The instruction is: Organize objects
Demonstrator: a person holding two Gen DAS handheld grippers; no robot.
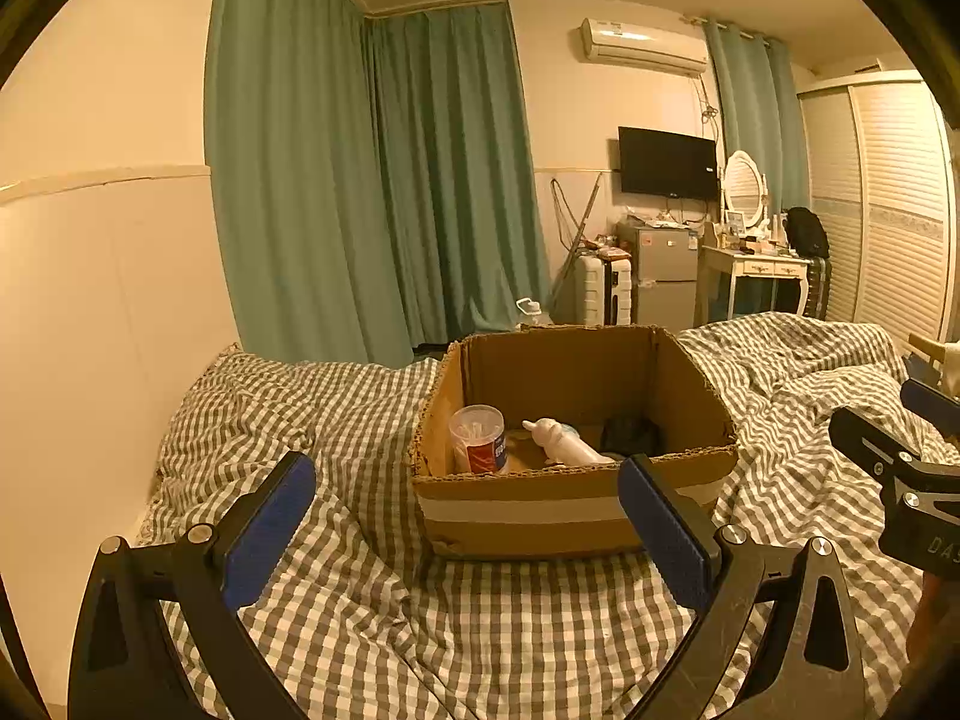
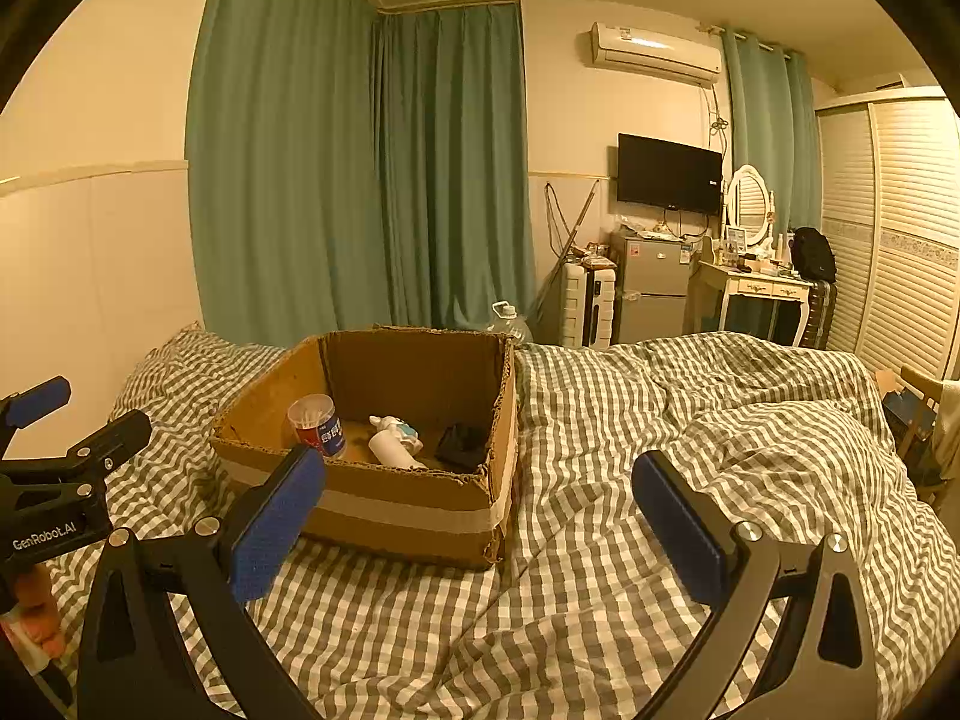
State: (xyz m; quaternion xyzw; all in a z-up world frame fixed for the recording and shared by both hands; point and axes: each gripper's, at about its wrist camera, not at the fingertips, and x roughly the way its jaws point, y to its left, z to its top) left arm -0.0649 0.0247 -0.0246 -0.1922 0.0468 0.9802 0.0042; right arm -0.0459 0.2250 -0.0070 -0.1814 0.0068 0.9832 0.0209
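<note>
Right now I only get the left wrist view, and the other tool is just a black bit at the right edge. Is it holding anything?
Observer: No. In the right wrist view the right gripper is wide open, with only checked bedding between its blue pads.
Operator: What is that white cap poking up behind the box?
Observer: It tops a clear water jug standing beyond the far corner of the cardboard box.
Operator: And who is holding the tool I am looking along?
Observer: A person. Their hand shows just below the left gripper at the left edge of the right wrist view.
</note>
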